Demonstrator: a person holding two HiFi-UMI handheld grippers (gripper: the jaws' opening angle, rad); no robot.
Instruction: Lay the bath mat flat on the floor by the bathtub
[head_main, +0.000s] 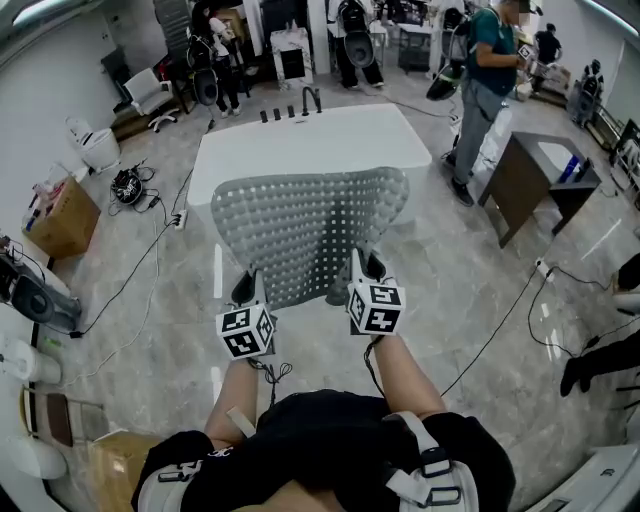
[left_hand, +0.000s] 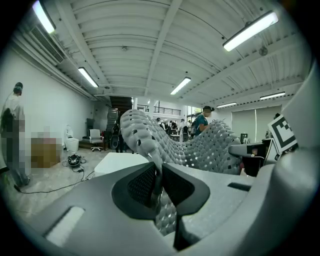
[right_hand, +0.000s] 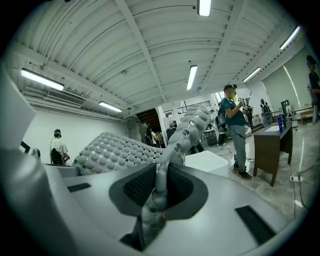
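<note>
A grey bath mat (head_main: 300, 232) dotted with bumps and holes is held up in the air in front of the white bathtub (head_main: 310, 140). My left gripper (head_main: 248, 295) is shut on its near left corner, and the mat edge (left_hand: 150, 150) runs between the pads in the left gripper view. My right gripper (head_main: 362, 272) is shut on the near right corner, where the mat (right_hand: 170, 145) is pinched upright between its jaws. The mat sags between the two grips and hides part of the tub's front.
Black cables (head_main: 150, 260) run over the grey floor left of the tub, and another cable (head_main: 500, 325) trails on the right. A dark desk (head_main: 535, 180) stands at right with a person in a teal shirt (head_main: 482, 90) beside it. Cardboard boxes (head_main: 60, 215) sit at left.
</note>
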